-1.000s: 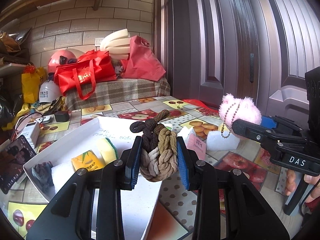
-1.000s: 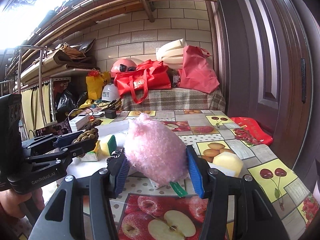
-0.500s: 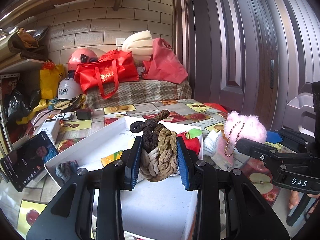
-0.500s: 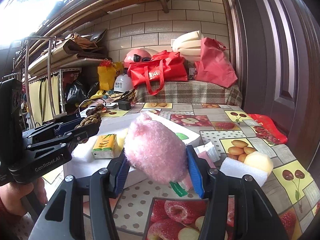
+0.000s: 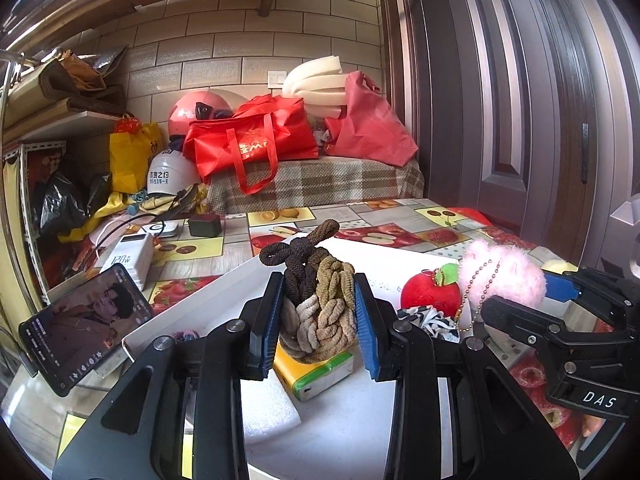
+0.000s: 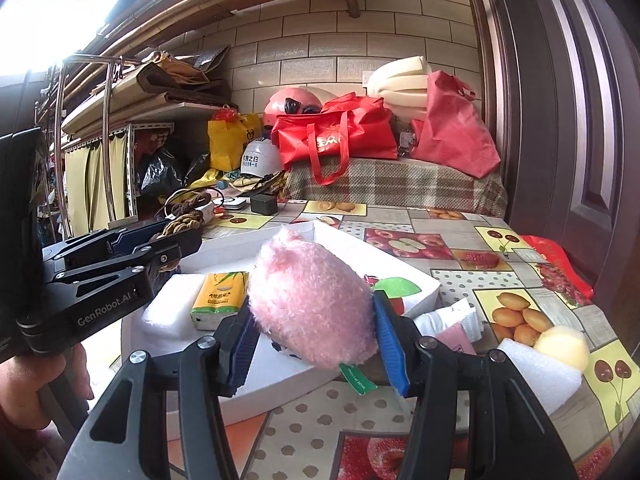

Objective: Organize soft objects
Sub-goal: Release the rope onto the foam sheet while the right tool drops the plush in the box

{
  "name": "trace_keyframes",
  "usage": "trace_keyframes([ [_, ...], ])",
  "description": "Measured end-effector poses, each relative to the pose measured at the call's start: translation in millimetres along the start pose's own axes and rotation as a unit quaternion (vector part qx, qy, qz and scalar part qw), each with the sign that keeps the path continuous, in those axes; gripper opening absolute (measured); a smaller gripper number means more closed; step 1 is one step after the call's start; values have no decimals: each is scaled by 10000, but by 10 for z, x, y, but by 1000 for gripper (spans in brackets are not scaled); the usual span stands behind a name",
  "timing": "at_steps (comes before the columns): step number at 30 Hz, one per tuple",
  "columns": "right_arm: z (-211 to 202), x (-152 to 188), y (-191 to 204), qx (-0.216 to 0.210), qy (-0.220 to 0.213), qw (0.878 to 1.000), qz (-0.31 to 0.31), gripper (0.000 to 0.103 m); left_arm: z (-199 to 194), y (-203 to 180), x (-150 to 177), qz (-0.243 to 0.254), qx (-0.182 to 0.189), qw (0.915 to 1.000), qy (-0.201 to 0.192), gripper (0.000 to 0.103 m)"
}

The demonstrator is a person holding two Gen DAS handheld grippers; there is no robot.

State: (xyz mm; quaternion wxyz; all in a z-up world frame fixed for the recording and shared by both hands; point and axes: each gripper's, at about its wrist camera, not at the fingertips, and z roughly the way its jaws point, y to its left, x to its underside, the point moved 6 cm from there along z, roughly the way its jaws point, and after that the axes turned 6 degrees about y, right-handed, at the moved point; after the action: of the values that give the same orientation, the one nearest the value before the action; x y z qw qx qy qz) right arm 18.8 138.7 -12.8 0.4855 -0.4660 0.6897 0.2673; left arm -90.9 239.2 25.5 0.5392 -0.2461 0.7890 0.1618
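Left wrist view: the left hand-held gripper (image 5: pixel 318 316) grips a bundle of hair ties (image 5: pixel 318 300) directly above the white tray (image 5: pixel 192 304), over the tissue pack (image 5: pixel 320 372). Right wrist view: the right hand-held gripper (image 6: pixel 316 336) clamps a pink plush toy (image 6: pixel 310 300) over the tray's near right edge, the tray (image 6: pixel 400 276) lying just ahead and left.

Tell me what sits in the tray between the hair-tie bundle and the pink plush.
In the left wrist view, a red plush apple with a green leaf sits in the white tray, between the hair-tie bundle and the pink plush.
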Motion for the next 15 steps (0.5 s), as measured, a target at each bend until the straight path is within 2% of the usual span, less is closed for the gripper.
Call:
trace_keyframes([
  [8, 333, -128, 142, -23, 139, 9998, -105, 55, 164, 135, -50, -101, -118, 9998, 90, 34],
  [15, 622, -225, 2, 106, 350, 9987, 357, 56, 304, 233, -63, -244, -150, 9992, 267, 34],
])
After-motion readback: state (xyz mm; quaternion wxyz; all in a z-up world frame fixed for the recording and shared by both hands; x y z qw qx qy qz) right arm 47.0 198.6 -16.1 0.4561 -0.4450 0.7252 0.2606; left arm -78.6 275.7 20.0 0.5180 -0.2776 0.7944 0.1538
